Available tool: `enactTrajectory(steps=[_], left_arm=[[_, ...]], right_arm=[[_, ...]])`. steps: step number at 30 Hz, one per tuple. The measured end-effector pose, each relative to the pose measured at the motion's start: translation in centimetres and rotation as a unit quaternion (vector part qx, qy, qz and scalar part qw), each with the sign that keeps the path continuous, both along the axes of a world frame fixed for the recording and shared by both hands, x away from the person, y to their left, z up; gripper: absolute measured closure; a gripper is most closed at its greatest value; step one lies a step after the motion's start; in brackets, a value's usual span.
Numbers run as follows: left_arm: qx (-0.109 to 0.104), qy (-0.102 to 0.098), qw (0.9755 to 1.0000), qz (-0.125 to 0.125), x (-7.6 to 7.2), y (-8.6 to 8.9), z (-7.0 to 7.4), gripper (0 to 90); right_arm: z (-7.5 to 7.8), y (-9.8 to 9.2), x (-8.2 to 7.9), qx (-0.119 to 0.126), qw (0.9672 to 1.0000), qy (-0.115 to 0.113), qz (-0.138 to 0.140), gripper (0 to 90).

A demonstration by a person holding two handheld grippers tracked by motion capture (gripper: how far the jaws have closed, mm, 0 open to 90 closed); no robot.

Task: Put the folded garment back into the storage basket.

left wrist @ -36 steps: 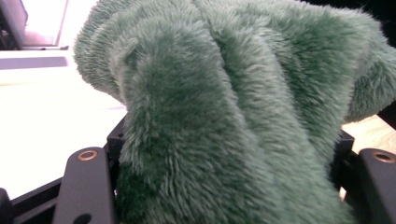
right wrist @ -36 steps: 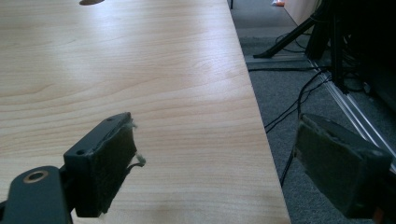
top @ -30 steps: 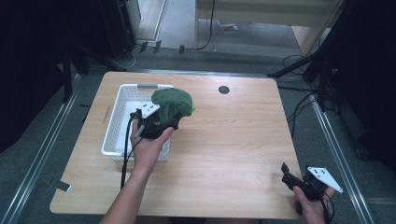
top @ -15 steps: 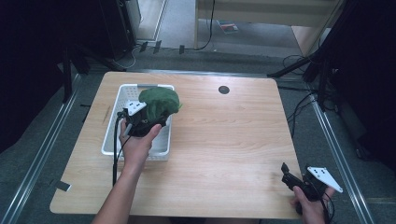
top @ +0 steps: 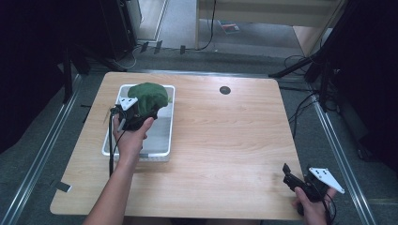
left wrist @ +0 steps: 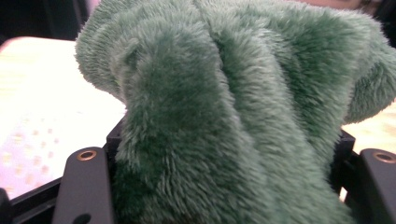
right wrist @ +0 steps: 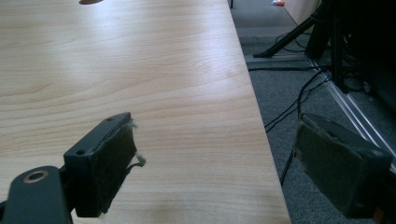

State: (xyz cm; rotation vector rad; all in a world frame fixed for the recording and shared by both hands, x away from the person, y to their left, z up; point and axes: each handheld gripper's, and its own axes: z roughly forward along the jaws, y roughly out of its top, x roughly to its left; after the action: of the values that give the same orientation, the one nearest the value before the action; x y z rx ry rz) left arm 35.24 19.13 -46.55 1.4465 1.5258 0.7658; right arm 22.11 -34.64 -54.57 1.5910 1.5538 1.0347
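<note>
My left gripper (left wrist: 224, 196) is clamped on a fuzzy green plush cloth (left wrist: 224, 107), its black jaws flanking the bunched folds at either side, with pale wooden table (left wrist: 42, 84) behind it.

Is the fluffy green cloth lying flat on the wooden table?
No, the left gripper holds the green cloth bunched up above the white basket.
</note>
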Motion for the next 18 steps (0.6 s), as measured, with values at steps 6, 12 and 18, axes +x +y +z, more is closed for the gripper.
enactTrajectory(steps=[6, 12, 18], left_arm=[[0.036, 0.034, 0.9987, 0.010, 1.2, 0.2, -0.8, 30.1], [0.022, 0.068, 0.9974, 0.011, 2.4, 0.3, -1.4, 29.7], [0.035, 0.105, 0.9936, 0.019, 3.2, 0.3, -2.2, 28.4]], right_arm=[[0.0, 0.0, 0.0, -0.002, 1.0000, 0.000, 0.000, 13.2], [0.0, 0.0, 0.0, -0.001, 1.0000, 0.000, 0.000, 13.2], [0.0, 0.0, 0.0, 0.000, 1.0000, -0.001, 0.001, 13.2]])
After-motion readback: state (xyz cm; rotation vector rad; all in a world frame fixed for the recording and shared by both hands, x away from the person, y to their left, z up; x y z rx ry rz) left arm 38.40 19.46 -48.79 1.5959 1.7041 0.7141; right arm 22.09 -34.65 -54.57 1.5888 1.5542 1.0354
